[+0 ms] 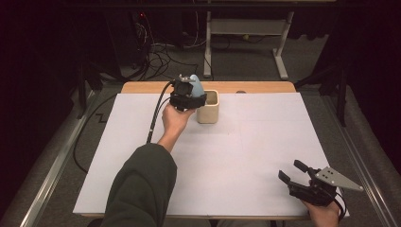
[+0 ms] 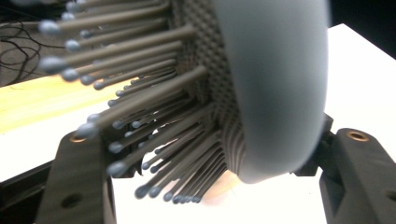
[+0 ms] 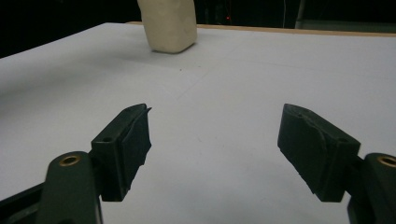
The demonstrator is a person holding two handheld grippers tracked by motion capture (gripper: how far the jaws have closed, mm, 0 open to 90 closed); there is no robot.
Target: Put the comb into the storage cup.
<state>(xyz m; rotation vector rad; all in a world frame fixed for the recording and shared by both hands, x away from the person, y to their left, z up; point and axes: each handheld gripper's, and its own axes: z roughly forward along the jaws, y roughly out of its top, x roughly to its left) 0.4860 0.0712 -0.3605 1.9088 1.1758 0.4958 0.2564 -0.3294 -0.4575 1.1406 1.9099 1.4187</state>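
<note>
Left gripper (image 1: pixel 188 92) was raised at the far left-centre of the bench (image 1: pixel 265 142), held in the person's left hand (image 1: pixel 176 118), green sleeve (image 1: pixel 139 189) coming in from below. Its fingers were clamped on a hairbrush (image 1: pixel 196 85) with a pale blue-grey back. In the left gripper view the hairbrush (image 2: pixel 275 84) sat right against the camera, blurred, its bristles (image 2: pixel 140 107) with small ball tips fanning toward the left, the two black fingers (image 2: pixel 79 182) low on either side of it.

A cream square-sided cup (image 1: pixel 208 107) stood upright on the white bench cover, just beside the left gripper on its right; brush head was near the cup's rim, contact unclear. The cup (image 3: pixel 169 23) was also seen far off in the right gripper view.

Right gripper (image 1: pixel 295 174) was at the near right corner, well apart from the cup, in the right hand (image 1: pixel 326 213), grey triangular plate (image 1: pixel 338 178) on top. Its fingers (image 3: pixel 123 144) were wide apart with nothing between them, only white bench surface behind.

Wooden bench edge (image 1: pixel 255 87) showed along the far side; cables (image 1: pixel 161 56) lay on the floor beyond.
</note>
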